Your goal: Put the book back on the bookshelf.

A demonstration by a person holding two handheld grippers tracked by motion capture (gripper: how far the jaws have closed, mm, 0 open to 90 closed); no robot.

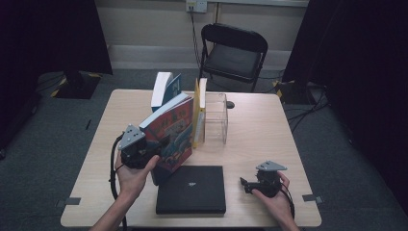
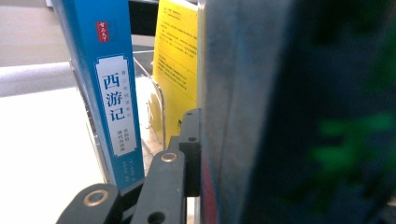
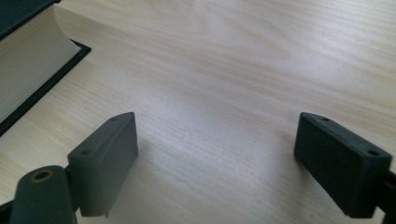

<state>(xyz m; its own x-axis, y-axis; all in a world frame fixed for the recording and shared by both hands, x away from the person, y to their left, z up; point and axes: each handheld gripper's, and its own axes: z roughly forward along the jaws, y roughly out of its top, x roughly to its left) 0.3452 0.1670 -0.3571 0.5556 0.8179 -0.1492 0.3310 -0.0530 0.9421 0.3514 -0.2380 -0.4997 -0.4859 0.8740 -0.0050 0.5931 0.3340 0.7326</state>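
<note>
The left gripper (image 1: 144,149) has its fingers clamped on a colourful picture book (image 1: 171,132), held tilted above the tabletop (image 1: 260,139), its top leaning toward the clear acrylic book stand (image 1: 215,118). A blue-spined book (image 2: 114,93) and a yellow book (image 2: 177,65) stand upright at that stand; whether the tilted book touches them is hard to tell. The right gripper (image 3: 215,158) hovers low over bare wood, fingers spread wide and empty, just beside a black hardcover book (image 1: 191,189) lying flat.
</note>
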